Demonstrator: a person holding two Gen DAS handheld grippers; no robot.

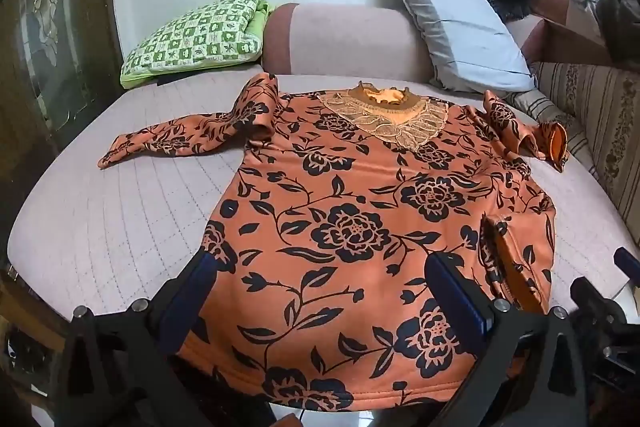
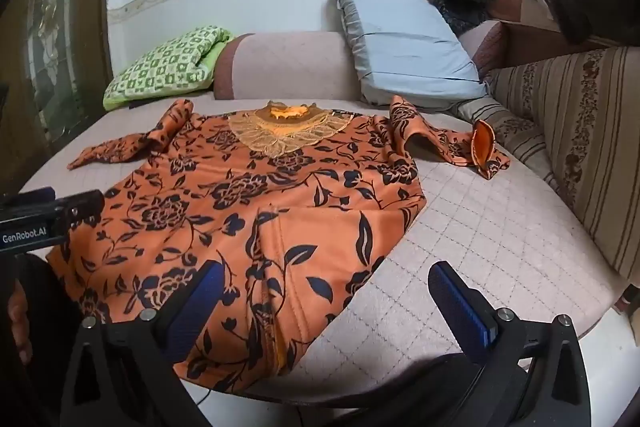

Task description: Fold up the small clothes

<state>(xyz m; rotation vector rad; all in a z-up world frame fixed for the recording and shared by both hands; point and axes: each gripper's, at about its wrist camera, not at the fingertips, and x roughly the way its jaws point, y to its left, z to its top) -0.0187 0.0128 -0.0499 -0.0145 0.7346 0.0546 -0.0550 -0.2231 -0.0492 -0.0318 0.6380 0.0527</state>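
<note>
An orange top with black flowers [image 1: 352, 227] lies spread front-up on a pale quilted bed [image 1: 120, 227], lace collar [image 1: 384, 115] at the far end. Its left sleeve [image 1: 180, 135] lies out to the left, its right sleeve [image 1: 524, 135] is bunched at the right. The right bottom corner is folded over [image 1: 508, 259]. My left gripper [image 1: 320, 275] is open over the hem, empty. In the right wrist view the top [image 2: 248, 211] lies left of centre and my right gripper [image 2: 324, 291] is open and empty over its folded right corner [image 2: 280, 267]. The left gripper [image 2: 52, 215] shows at the left edge.
A green checked pillow [image 1: 196, 35], a pink bolster [image 1: 340, 39] and a grey-blue pillow [image 1: 464, 31] lie at the head of the bed. A striped sofa back [image 2: 580, 131] runs along the right. A dark wooden panel [image 1: 44, 47] stands at the left.
</note>
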